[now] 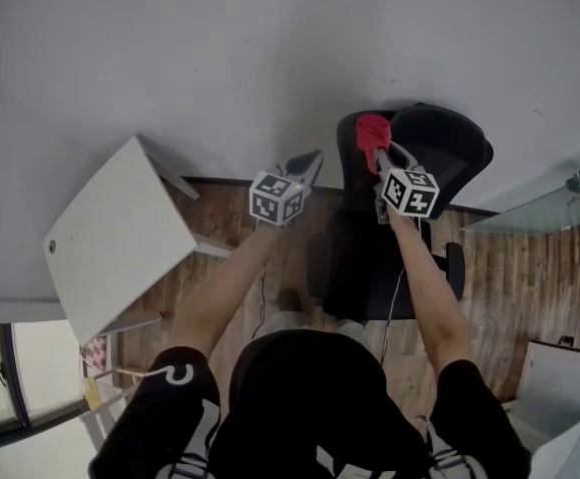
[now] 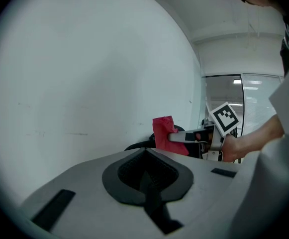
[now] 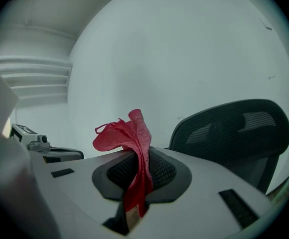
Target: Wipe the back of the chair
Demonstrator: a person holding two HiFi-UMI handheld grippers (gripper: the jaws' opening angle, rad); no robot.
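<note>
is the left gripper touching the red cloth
Apart. The head view shows a clear gap between the left gripper and the red cloth, which the right gripper holds.

Plain white wall (image 1: pixel 270 48) fills upper half of head view. Dark baseboard strip (image 1: pixel 220 181) runs along its foot. Brown wood-plank floor (image 1: pixel 509 267) lies below.

White square tabletop (image 1: pixel 115 233) at left, one corner close to wall. Small round grommet (image 1: pixel 51 246) sits near its left corner.

Thin dark cable (image 1: pixel 263 287) trails across planks.

Greenish glass pane (image 1: pixel 539 211) at right edge, with metal clamp fitting (image 1: pixel 579 185) above it (fitting's detail too small to tell).

White boxy cabinet (image 1: pixel 559 367) at lower right.

Tall glazed partition (image 2: pixel 253 98) shows in left gripper view, bright ceiling lights behind it.
</note>
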